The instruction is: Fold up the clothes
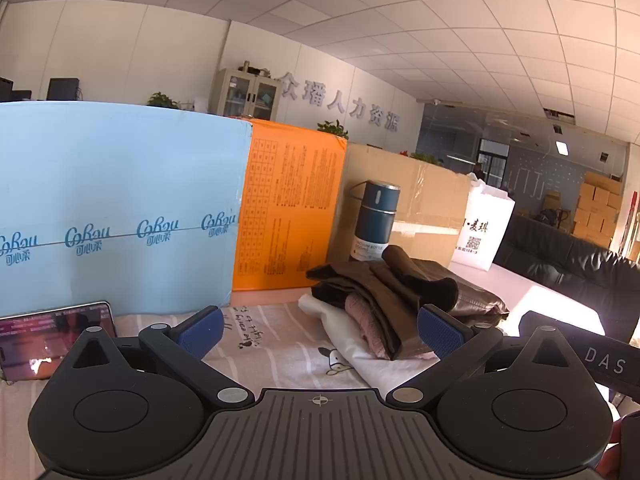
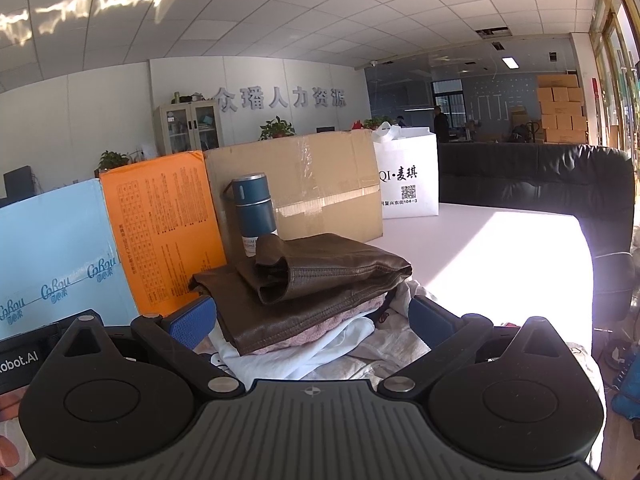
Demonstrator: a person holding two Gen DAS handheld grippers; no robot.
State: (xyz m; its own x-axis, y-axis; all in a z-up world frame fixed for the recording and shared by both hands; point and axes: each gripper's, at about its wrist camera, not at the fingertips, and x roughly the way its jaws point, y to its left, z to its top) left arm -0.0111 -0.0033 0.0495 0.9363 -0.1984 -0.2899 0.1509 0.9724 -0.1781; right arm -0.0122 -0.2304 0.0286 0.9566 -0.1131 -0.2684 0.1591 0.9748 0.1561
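Both hand-held grippers have their blue fingers spread wide and hold nothing. Left hand-held gripper (image 1: 320,330) sits low over the striped pink cloth with a little cow picture (image 1: 288,344) that covers the surface. Right hand-held gripper (image 2: 312,316) faces the pile of folded clothes, just in front of it. On top lies the folded brown leather jacket (image 2: 320,280), over a fuzzy pink top (image 2: 316,330) and a white shirt (image 2: 304,356). Behind the pile stands a dark blue bottle (image 2: 252,208), with a big brown cardboard box (image 2: 320,176) and an orange box (image 2: 168,220) behind it.
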